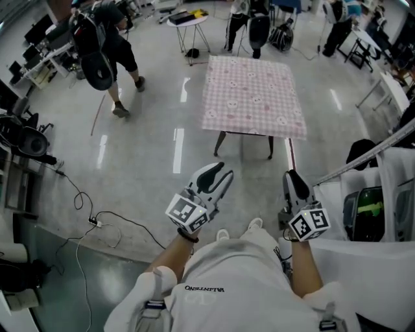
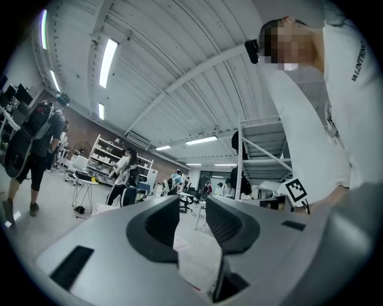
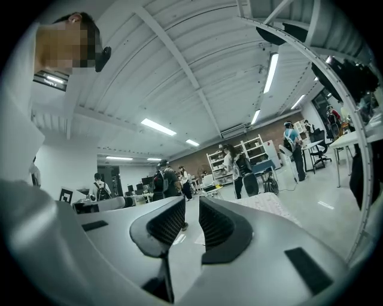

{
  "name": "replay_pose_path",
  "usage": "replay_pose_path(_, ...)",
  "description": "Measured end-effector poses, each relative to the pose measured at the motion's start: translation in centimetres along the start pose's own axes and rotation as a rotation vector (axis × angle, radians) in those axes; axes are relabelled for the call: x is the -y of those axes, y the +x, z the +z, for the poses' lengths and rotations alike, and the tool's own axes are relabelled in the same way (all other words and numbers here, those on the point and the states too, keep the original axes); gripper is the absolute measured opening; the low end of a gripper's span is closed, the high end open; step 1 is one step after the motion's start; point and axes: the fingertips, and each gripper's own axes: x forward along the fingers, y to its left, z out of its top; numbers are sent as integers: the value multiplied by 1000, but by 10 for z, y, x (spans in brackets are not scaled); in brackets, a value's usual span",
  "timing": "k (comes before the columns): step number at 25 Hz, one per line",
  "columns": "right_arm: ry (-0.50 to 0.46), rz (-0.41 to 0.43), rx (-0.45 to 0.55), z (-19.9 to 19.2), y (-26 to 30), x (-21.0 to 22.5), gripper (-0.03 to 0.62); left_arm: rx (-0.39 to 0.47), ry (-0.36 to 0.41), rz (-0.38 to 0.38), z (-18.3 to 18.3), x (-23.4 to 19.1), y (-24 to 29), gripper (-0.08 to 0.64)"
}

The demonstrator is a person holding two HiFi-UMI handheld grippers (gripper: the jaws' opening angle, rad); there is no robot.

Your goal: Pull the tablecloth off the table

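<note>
A small table point(image 1: 224, 137) stands on the grey floor ahead of me. A pink checked tablecloth point(image 1: 253, 97) covers its top and hangs over the edges. Both grippers are held close to my body, well short of the table's near edge. My left gripper point(image 1: 219, 176) points up and right toward the near left corner, jaws a little apart with nothing between them. My right gripper point(image 1: 292, 179) points toward the near right corner, with only a narrow gap and nothing in it. In the right gripper view the tablecloth point(image 3: 266, 204) shows just right of the jaws point(image 3: 191, 206).
A person with a black backpack point(image 1: 104, 45) walks at the far left. Other people point(image 1: 249, 19) and a small round table point(image 1: 187, 19) are beyond the table. Cables point(image 1: 97, 224) lie on the floor at my left. A white frame with gear point(image 1: 373, 207) stands close at my right.
</note>
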Motion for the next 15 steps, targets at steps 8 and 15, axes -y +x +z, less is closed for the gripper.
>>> replay_pose_path(8,10,14,3,-1,25,13,87,-21,-27,13,-11,-12,12,138)
replay_pose_path(15,51,24,-10,-8,53,48,91,-45,-29,21,-24,-27,49,146)
